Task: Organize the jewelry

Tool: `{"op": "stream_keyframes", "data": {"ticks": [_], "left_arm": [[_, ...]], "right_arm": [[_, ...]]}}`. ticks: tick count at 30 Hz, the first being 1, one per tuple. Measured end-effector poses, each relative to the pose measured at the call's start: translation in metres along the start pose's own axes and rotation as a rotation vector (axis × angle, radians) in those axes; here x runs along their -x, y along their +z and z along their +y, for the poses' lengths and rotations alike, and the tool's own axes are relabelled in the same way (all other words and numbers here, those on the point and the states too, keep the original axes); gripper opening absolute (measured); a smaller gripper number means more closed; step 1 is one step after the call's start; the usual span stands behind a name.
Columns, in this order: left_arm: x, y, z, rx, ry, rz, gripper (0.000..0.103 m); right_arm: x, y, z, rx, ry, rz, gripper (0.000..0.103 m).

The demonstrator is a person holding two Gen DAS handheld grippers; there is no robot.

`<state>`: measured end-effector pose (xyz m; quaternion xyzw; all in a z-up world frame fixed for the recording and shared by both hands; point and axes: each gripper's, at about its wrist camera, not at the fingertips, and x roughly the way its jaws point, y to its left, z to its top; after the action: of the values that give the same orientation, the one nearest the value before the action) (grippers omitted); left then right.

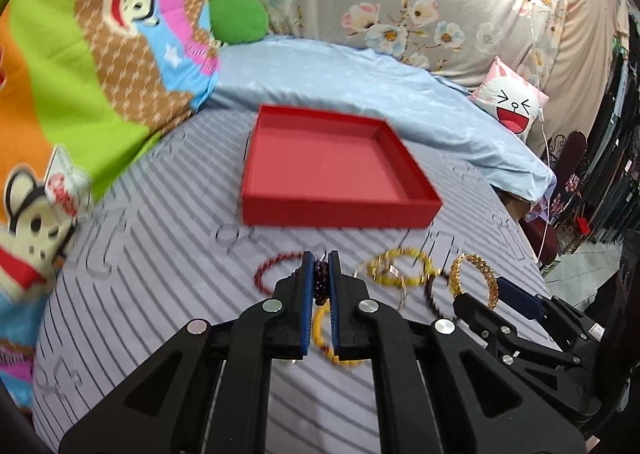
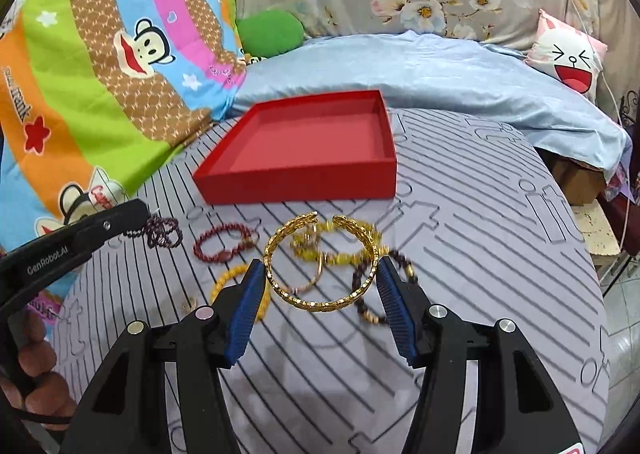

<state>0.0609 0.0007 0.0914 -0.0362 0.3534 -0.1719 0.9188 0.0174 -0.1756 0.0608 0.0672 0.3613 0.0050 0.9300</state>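
My right tongs (image 2: 322, 274) pinch the open gold cuff bracelet (image 2: 320, 260) by its two sides, lifted over the heap of jewelry. My left tongs (image 1: 320, 274) are pressed together on a dark garnet bead strand (image 1: 319, 281). A red bead bracelet (image 2: 224, 244), a yellow bead bracelet (image 1: 400, 270) and an orange bead bracelet (image 2: 234, 282) lie on the striped grey bed sheet (image 2: 480, 254). The red tray (image 2: 304, 146) sits just beyond them, near the blue quilt (image 2: 440, 70).
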Motion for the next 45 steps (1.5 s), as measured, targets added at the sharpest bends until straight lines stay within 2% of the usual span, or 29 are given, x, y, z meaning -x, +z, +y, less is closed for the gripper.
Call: {"op": "stream_keyframes", "data": {"ticks": [6, 15, 18, 21, 25, 27, 28, 29, 30, 32, 35, 38, 42, 45], "left_arm": [[-0.03, 0.049, -0.007, -0.046, -0.022, -0.02, 0.007], [-0.108, 0.129, 0.001, -0.058, -0.033, -0.019, 0.007], [-0.136, 0.15, 0.005, -0.053, -0.038, -0.005, 0.007], [-0.155, 0.159, 0.012, -0.047, -0.007, 0.017, 0.007], [-0.144, 0.144, 0.025, -0.051, 0.005, 0.019, 0.009], [-0.135, 0.128, 0.033, -0.059, 0.024, 0.031, 0.022], [-0.128, 0.115, 0.039, -0.041, 0.029, 0.044, 0.034], [-0.121, 0.102, 0.044, -0.023, 0.017, 0.056, 0.04], [-0.116, 0.095, 0.045, -0.018, 0.011, 0.062, 0.042], [-0.105, 0.069, 0.046, -0.017, 0.002, 0.087, 0.054], [-0.096, 0.04, 0.037, -0.048, 0.0, 0.111, 0.064], [-0.101, 0.019, 0.029, -0.074, 0.005, 0.143, 0.064], [-0.112, 0.003, 0.03, -0.05, 0.001, 0.181, 0.062], [-0.116, 0.0, 0.03, -0.046, -0.009, 0.192, 0.051]], "right_arm": [[-0.031, 0.048, -0.007, 0.031, 0.006, -0.013, 0.055], [-0.124, 0.144, -0.009, 0.084, 0.004, 0.03, 0.055], [-0.155, 0.165, -0.012, 0.083, 0.005, 0.064, 0.055], [-0.171, 0.176, -0.014, 0.067, -0.001, 0.075, 0.055], [-0.166, 0.166, -0.017, 0.052, 0.015, 0.057, 0.055], [-0.161, 0.157, -0.02, 0.028, 0.031, 0.066, 0.056], [-0.157, 0.15, -0.021, 0.013, 0.049, 0.069, 0.055], [-0.153, 0.145, -0.021, 0.006, 0.053, 0.066, 0.055], [-0.148, 0.141, -0.021, 0.004, 0.054, 0.063, 0.055], [-0.136, 0.131, -0.02, 0.01, 0.053, 0.052, 0.055], [-0.119, 0.121, -0.017, 0.027, 0.04, 0.034, 0.055], [-0.106, 0.114, -0.014, 0.04, 0.022, 0.021, 0.056], [-0.096, 0.107, -0.013, 0.045, 0.021, 0.023, 0.056], [-0.094, 0.103, -0.013, 0.051, 0.023, 0.028, 0.056]]}}
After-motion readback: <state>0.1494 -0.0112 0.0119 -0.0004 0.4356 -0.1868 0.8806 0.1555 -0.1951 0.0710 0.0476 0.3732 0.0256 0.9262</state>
